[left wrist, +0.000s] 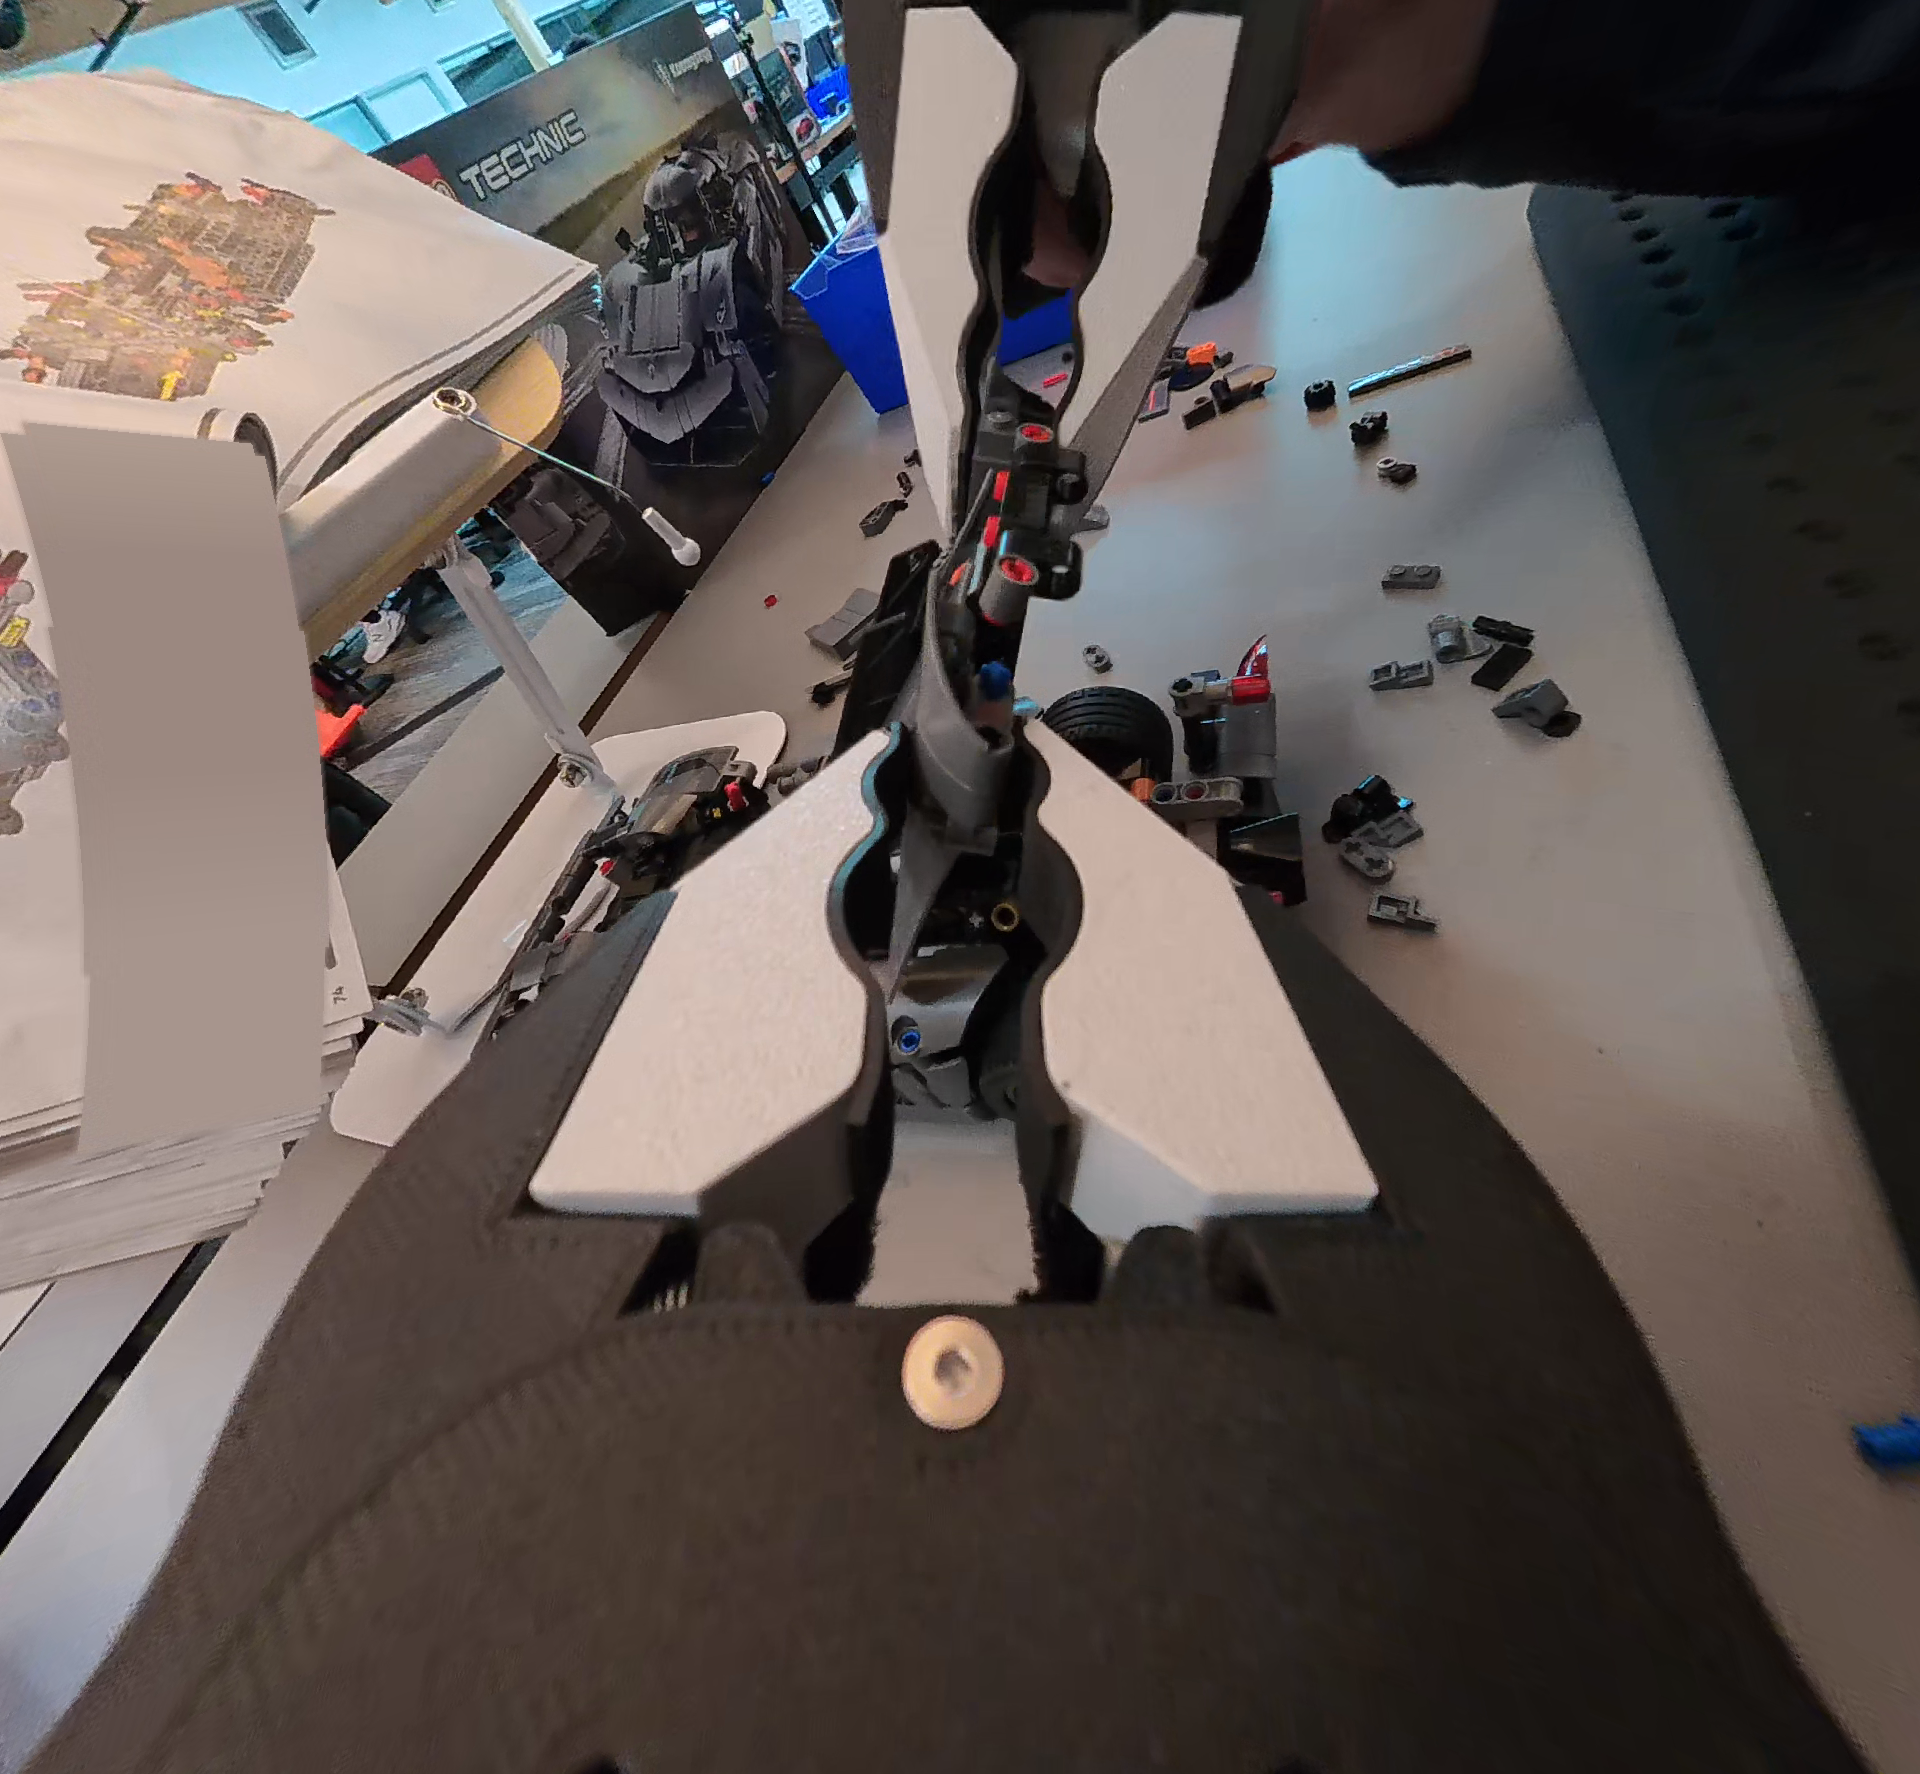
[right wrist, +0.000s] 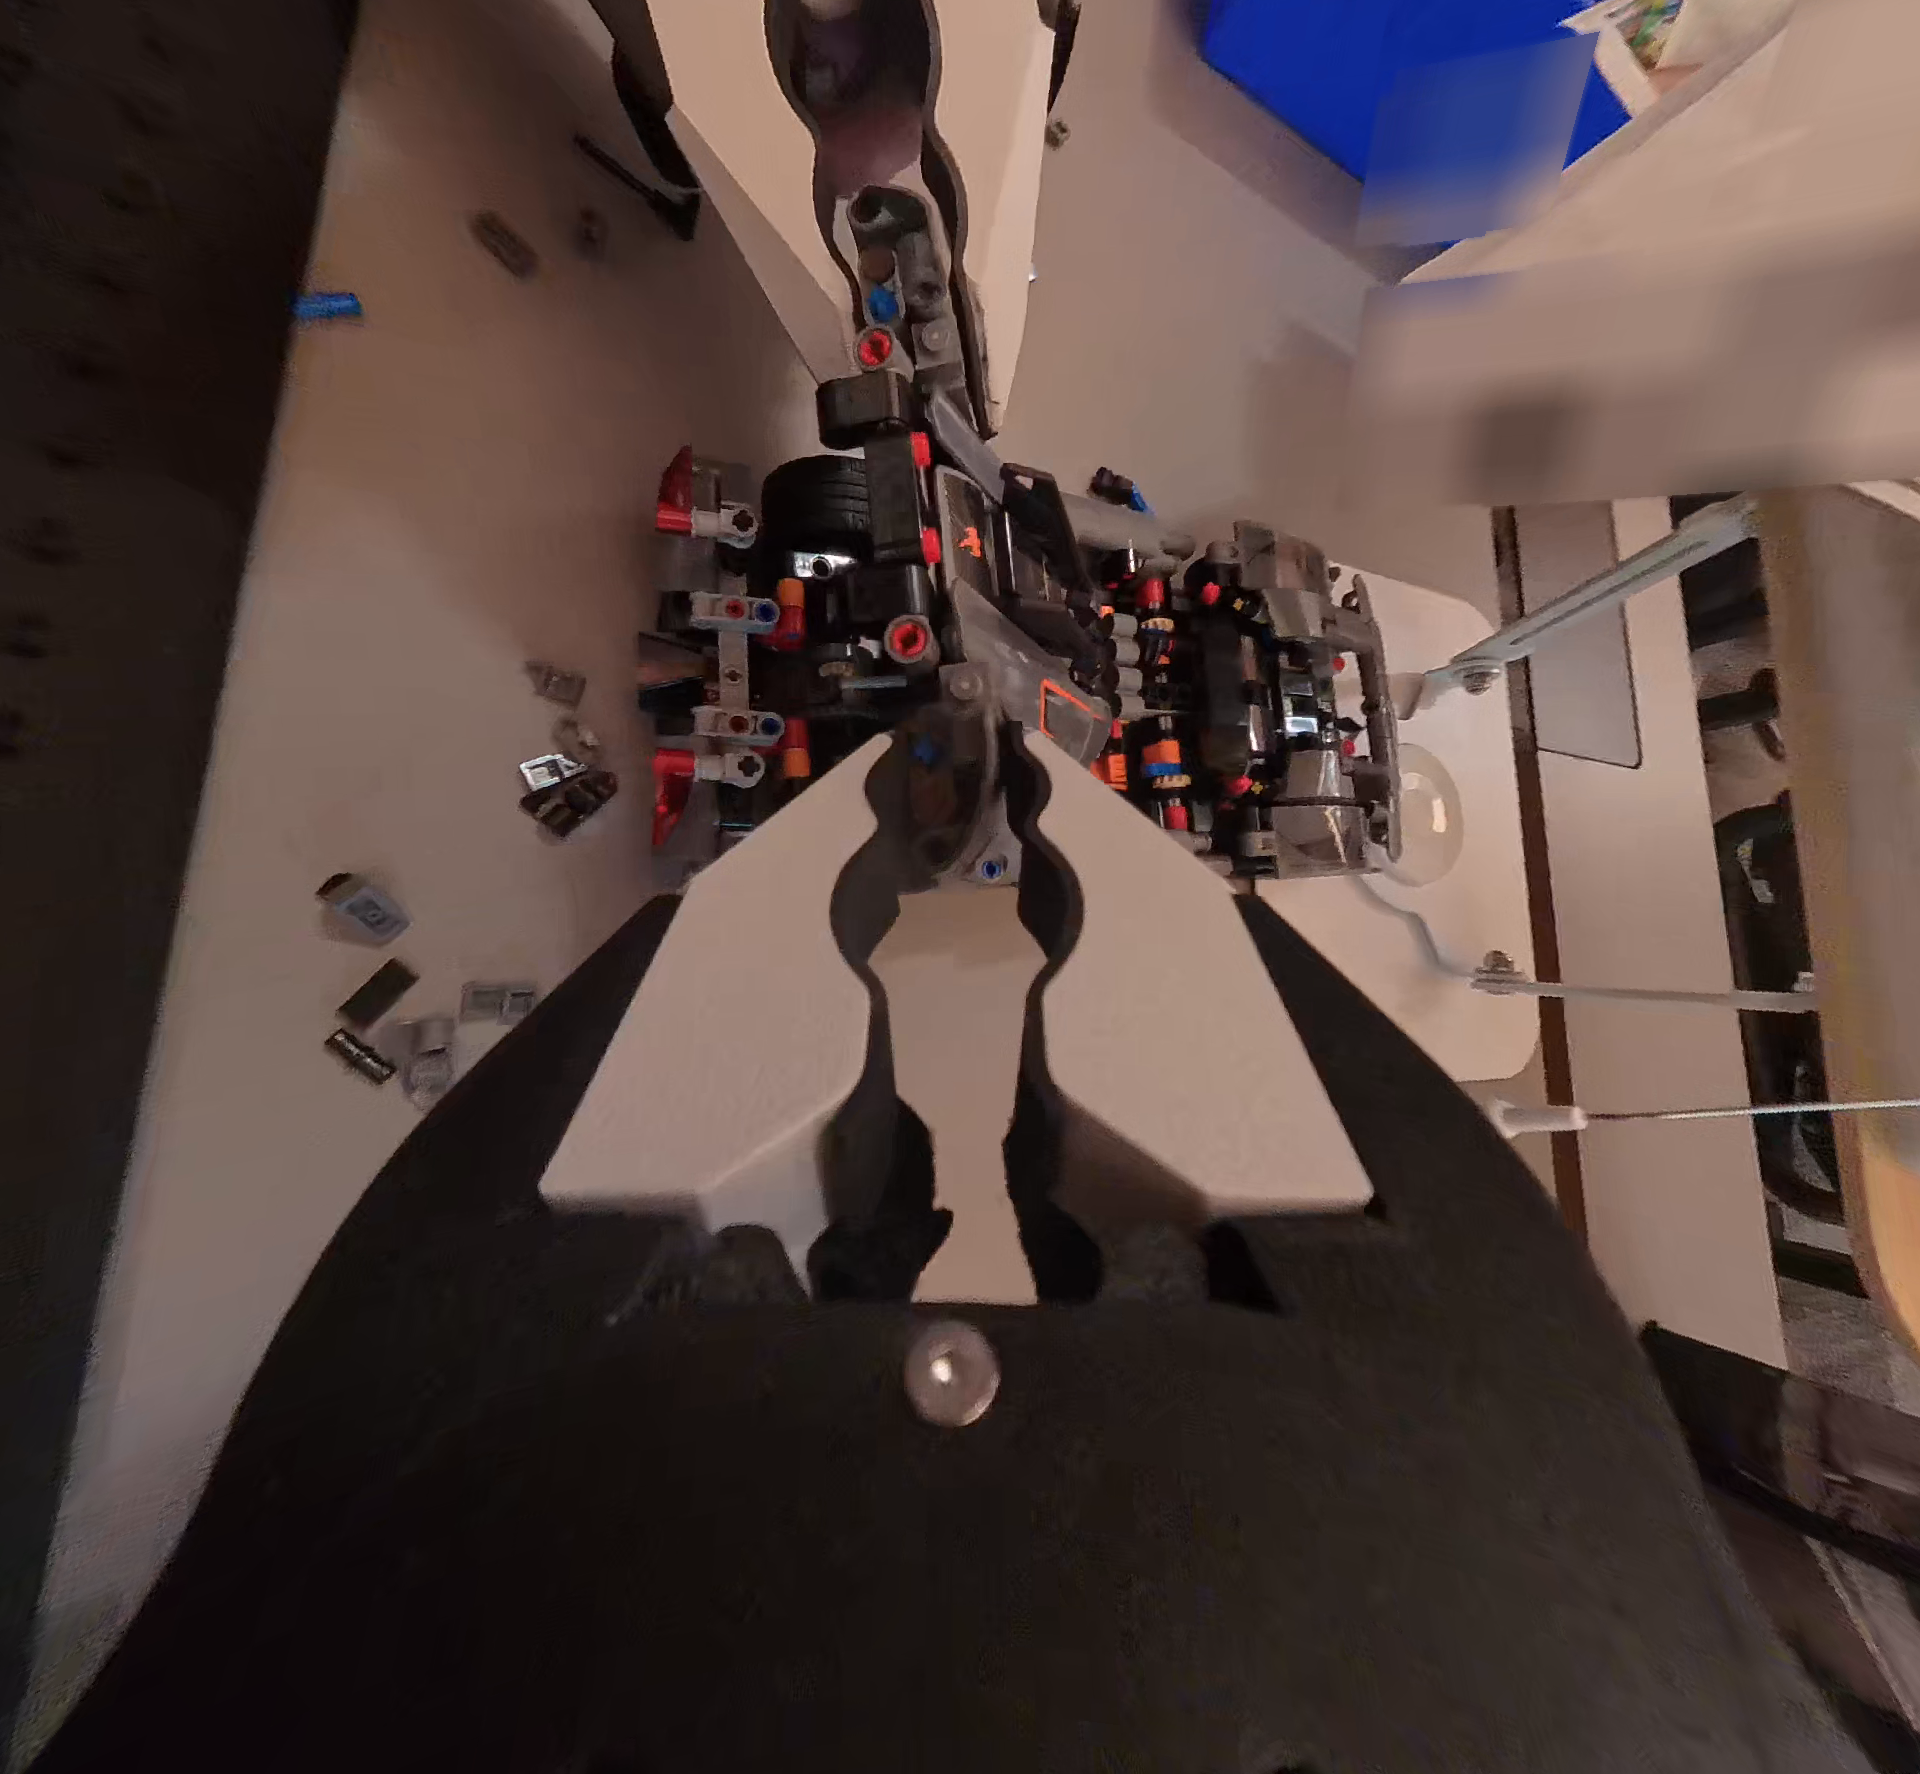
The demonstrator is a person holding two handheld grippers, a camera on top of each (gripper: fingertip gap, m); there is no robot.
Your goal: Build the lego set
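Both grippers meet tip to tip over a white table (left wrist: 1299, 581), each clamped on the same long, narrow Lego sub-assembly (left wrist: 1023, 519) of grey, black and red Technic parts. In the left wrist view the left gripper (left wrist: 956, 758) has its fingers drawn narrow around the grey curved panel at the near end of that sub-assembly, while the right gripper (left wrist: 1013, 477), held by a person's hand (left wrist: 1392, 10), comes in from above and pinches the far end, fingers nearly together. In the right wrist view the right gripper (right wrist: 951, 748) grips one end and the left gripper (right wrist: 935, 353) closes on the other, with the piece spanning the gap between them.

Below them the larger Lego vehicle model (right wrist: 1195, 675) lies on the table, a black tyre (right wrist: 821, 498) and red tail pieces at one side. Loose small parts (left wrist: 1455, 664), grey and black, are scattered over the tabletop; a single blue pin (right wrist: 327, 307) lies apart near the table's edge.

A blue plastic bin (left wrist: 852, 322) stands at the far edge of the table; whether it contains anything cannot be told. Beside it leans the dark Lego set box (left wrist: 644, 270), and a stack of instruction booklets (left wrist: 156, 893) rests at the left, one open on a stand.
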